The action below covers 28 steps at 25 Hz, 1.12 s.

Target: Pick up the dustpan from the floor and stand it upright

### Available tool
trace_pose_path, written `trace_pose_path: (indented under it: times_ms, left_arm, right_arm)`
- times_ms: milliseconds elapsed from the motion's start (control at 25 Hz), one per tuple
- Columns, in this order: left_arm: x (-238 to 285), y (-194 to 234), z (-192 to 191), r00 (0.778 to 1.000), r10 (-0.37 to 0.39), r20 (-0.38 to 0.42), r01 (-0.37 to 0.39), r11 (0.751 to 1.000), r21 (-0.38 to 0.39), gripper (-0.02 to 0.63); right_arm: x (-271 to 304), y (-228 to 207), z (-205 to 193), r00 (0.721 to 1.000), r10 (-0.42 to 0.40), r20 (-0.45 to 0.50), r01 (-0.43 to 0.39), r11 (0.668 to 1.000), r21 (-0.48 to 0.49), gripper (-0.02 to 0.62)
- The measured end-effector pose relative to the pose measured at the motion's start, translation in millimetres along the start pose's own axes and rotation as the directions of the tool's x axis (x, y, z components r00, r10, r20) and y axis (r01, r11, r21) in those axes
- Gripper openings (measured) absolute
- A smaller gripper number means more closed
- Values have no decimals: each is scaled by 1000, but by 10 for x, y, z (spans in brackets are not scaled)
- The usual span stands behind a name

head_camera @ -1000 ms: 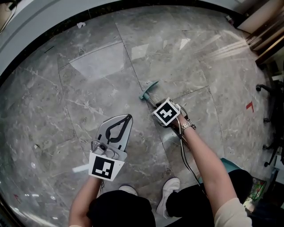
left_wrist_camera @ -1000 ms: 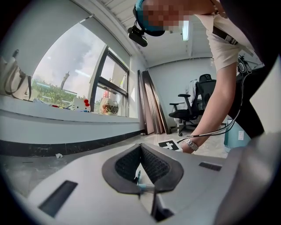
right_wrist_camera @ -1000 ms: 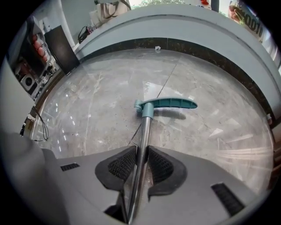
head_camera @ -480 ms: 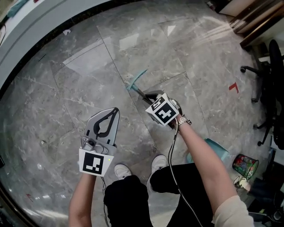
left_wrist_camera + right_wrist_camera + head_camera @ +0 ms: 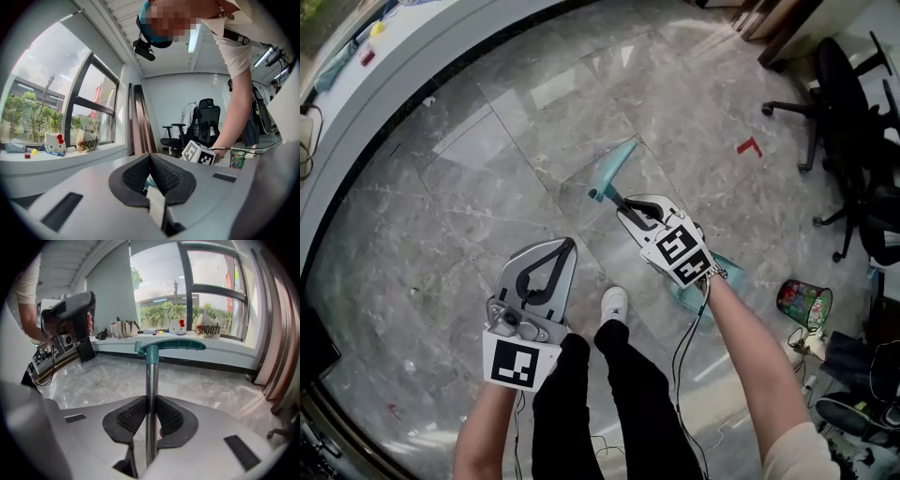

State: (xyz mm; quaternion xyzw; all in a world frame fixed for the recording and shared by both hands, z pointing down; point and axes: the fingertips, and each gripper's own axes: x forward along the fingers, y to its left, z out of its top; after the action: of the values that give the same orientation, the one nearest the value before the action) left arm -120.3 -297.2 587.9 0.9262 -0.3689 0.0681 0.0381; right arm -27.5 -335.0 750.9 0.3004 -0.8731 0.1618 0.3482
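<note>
The dustpan has a metal pole [image 5: 150, 394] topped by a teal T-handle [image 5: 169, 345]. My right gripper [image 5: 149, 416] is shut on the pole a little below that handle. In the head view the right gripper [image 5: 630, 206] holds the handle [image 5: 612, 169] up off the floor, and the teal pan [image 5: 719, 275] shows low down beneath the person's right wrist. My left gripper [image 5: 568, 246] hovers to the left above the marble floor, shut with nothing in it. In the left gripper view its pads [image 5: 161, 174] press together.
Office chairs [image 5: 844, 84] stand at the far right beside a colourful bin [image 5: 803, 305]. A red tape mark [image 5: 748, 146] is on the floor. A curved window sill [image 5: 356, 103] runs along the left. The person's shoe [image 5: 614, 305] sits between the grippers.
The person has stood up from a crouch. The right gripper has risen with the dustpan handle, lifting it from lying on the floor. The left gripper stayed shut and empty.
</note>
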Motion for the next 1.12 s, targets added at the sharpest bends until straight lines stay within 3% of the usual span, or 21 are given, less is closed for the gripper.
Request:
trace_pose_path:
  times_ms: [240, 360, 560, 760, 960, 1120]
  left_arm:
    - [171, -890, 442, 999, -37, 9, 37, 998, -59, 11]
    - [265, -1411, 543, 995, -96, -22, 95, 995, -32, 11]
    - [499, -2134, 791, 997, -79, 24, 80, 996, -35, 11]
    - [801, -2853, 966, 997, 22, 73, -14, 994, -112, 11]
    - [948, -3503, 1039, 998, -27, 58, 33, 994, -100, 11]
    - [923, -3758, 1017, 997, -60, 51, 63, 995, -78, 11]
  right_arm:
    - [-1174, -111, -53, 986, -112, 123, 108, 993, 39, 87]
    - [-1731, -193, -211, 963, -183, 200, 167, 982, 94, 87]
    - [-2505, -261, -480, 920, -230, 316, 194, 971, 141, 87]
    - [-3156, -204, -847, 909, -208, 361, 167, 976, 141, 87]
    - [-3565, -53, -1112, 914, -183, 362, 148, 981, 121, 87]
    - [-3737, 22, -1222, 904, -196, 380, 164, 980, 117, 87]
